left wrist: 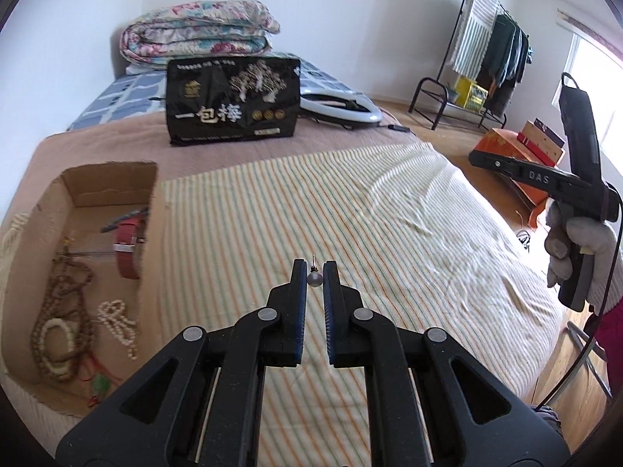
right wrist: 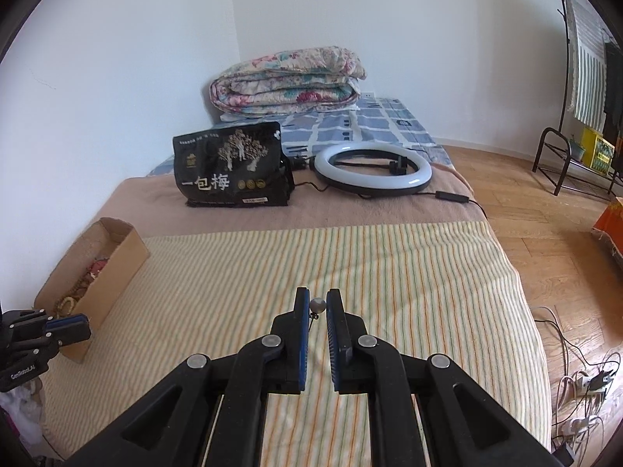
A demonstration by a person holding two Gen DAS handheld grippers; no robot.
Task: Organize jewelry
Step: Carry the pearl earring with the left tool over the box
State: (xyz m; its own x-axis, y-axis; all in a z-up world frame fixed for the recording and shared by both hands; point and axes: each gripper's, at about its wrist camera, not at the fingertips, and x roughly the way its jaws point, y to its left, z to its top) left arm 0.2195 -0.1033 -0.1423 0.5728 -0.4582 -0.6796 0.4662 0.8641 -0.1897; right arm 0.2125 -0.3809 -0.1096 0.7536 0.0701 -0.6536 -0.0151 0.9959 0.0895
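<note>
My left gripper (left wrist: 314, 279) is shut on a grey pearl earring (left wrist: 314, 279) with its pin pointing up, held above the striped blanket. My right gripper (right wrist: 317, 305) is shut on a second grey pearl earring (right wrist: 317, 305) with its pin pointing down. An open cardboard box (left wrist: 150, 194) lies at the left of the bed; it holds a red watch (left wrist: 127, 247), brown bead strings (left wrist: 64, 303) and a white bead bracelet (left wrist: 117, 321). The box also shows in the right wrist view (right wrist: 117, 268). The right gripper's handle, in a gloved hand (left wrist: 584, 257), shows at the right of the left wrist view.
A black snack bag (left wrist: 233, 101) stands on the brown blanket, with a ring light (right wrist: 373, 169) and its cable beside it. A folded floral quilt (right wrist: 288, 81) lies at the bed's head. A clothes rack (left wrist: 486, 50) and orange bag (left wrist: 506, 155) are on the floor.
</note>
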